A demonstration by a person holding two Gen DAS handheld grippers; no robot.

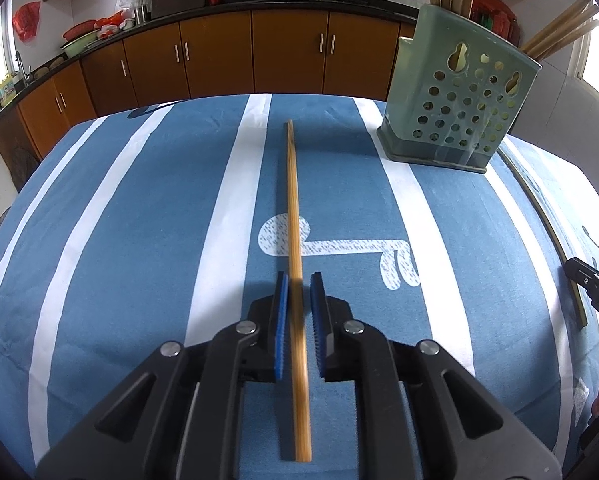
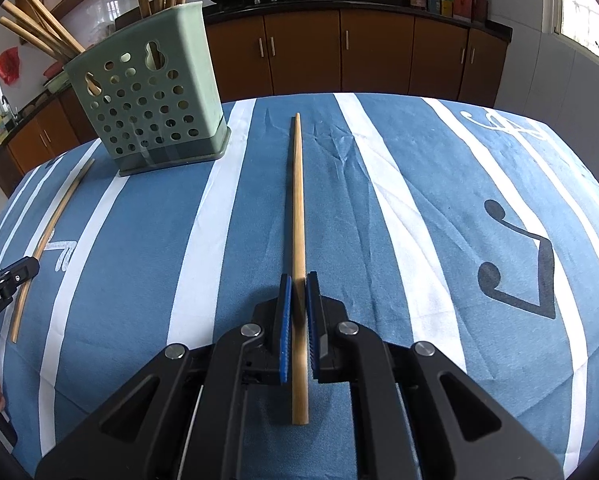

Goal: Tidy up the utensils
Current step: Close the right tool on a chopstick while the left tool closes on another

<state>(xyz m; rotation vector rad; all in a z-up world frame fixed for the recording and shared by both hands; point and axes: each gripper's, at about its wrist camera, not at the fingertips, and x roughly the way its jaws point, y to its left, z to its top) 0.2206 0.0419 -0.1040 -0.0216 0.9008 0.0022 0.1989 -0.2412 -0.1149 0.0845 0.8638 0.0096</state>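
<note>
Left gripper [image 1: 299, 280] standing slightly apart, chopstick [image 1: 295, 248] lying between pads | right gripper [image 2: 298, 280] pinching second chopstick [image 2: 298, 240] | holder [image 2: 151, 88] sitting beyond.

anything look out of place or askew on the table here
Nothing is damaged or spilled. Two chopsticks lie loose on the striped cloth instead of standing in the green holder: one between the left gripper's fingers, one between the right gripper's.
</note>
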